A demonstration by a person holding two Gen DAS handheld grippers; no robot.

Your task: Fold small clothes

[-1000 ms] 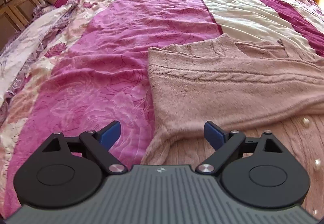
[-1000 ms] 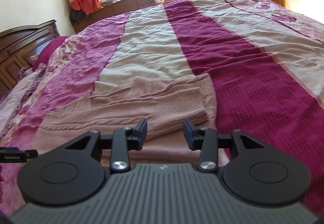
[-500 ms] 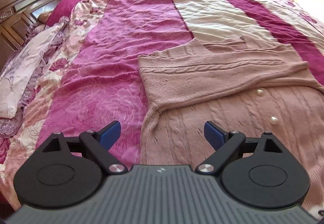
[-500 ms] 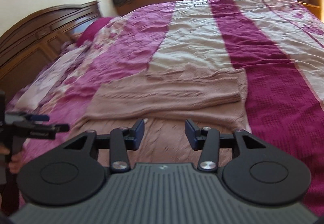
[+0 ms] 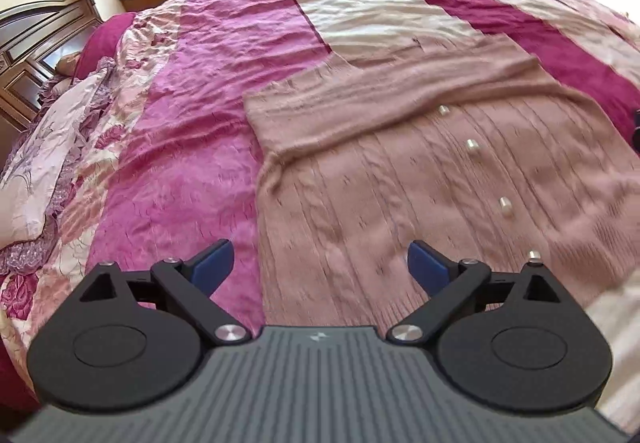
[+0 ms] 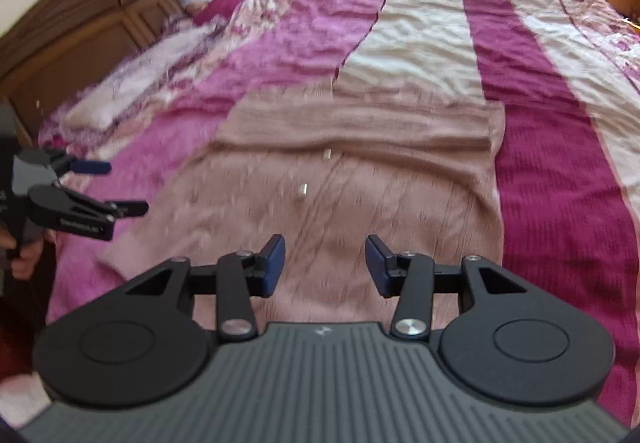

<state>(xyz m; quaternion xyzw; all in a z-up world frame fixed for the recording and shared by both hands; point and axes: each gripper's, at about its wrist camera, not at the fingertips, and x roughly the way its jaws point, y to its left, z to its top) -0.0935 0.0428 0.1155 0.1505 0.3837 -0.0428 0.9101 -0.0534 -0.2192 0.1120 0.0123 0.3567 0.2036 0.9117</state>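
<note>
Pink cable-knit cardigan (image 5: 400, 179) spread flat on the bed's striped quilt (image 5: 192, 131), button row (image 5: 506, 206) facing up, hem nearest both cameras. Sleeves (image 5: 384, 103) already laid across the upper chest as an overlapping band; same band visible in the right wrist view (image 6: 356, 127). Body below the band lying unfolded, so judged roughly midway: sleeves in, lengthwise fold of the body not yet made. Left claw (image 5: 320, 267) released, blue pads wide apart, hovering above the cardigan's left edge near the hem, gripping nothing. Right claw (image 6: 325, 263) likewise released, pads apart, poised over the lower middle of the knit (image 6: 360, 211), gripping nothing. Left claw also seen from the side (image 6: 108, 187) at the garment's left margin, held by a hand (image 6: 22, 255). Likely remaining: pinching the hem at both sides, carrying it up over the sleeve band, then smoothing. Motion blur in both views; fine contact with the fabric not resolvable.
</note>
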